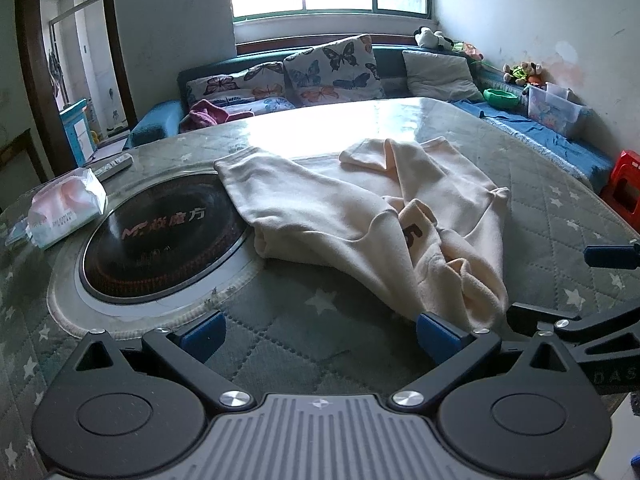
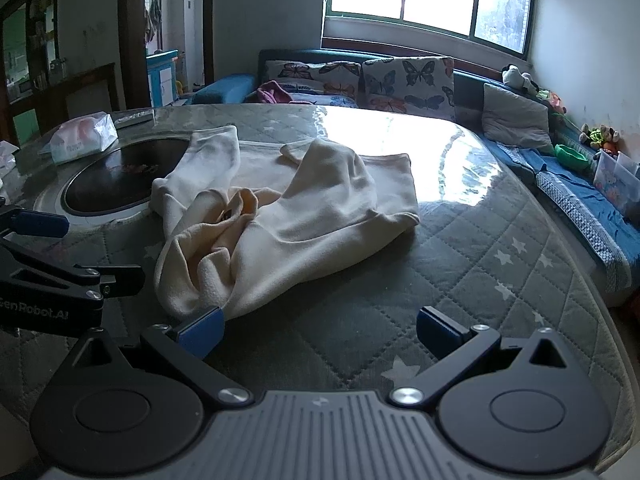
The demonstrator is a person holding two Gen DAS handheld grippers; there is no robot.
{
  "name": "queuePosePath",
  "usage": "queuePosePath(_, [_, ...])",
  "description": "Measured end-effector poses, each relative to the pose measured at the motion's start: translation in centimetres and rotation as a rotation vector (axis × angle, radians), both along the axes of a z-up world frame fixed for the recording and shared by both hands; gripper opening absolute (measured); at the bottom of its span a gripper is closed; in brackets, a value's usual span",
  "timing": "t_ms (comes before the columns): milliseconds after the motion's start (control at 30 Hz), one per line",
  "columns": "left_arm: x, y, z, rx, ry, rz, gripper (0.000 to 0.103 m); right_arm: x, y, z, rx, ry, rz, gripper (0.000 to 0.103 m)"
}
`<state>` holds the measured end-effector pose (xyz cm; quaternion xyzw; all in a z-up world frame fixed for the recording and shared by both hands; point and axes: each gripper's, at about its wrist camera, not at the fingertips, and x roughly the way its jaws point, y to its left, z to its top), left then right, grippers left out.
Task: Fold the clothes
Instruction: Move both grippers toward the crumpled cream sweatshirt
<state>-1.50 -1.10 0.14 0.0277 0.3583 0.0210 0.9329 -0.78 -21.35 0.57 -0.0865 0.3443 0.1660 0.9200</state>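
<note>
Tissue pack [image 1: 66, 208] far left on the desk [image 1: 560, 240], your left gripper [image 1: 320, 334] with jaws apart, cream garment [image 1: 360, 216] crumpled mid-desk just beyond both grippers, your right gripper [image 2: 320, 332] jaws apart too.

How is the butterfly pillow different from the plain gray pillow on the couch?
The butterfly pillow is covered in colorful butterfly prints, while the gray pillow has no pattern at all. The butterfly pillow stands against the sofa back below the window; the gray pillow leans in the corner, nearer the stuffed toys. Both are squarish cushions propped up on the blue sofa.
</note>
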Motion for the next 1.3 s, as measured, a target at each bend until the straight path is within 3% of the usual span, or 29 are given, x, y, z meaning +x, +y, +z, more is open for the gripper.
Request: queuePosePath(1300, [1.8, 0.8, 0.3, -0.004, 0.029, 0.017, 0.103, 1.8, 0.9, 0.2, 0.016, 0.013, 0.017, 0.103])
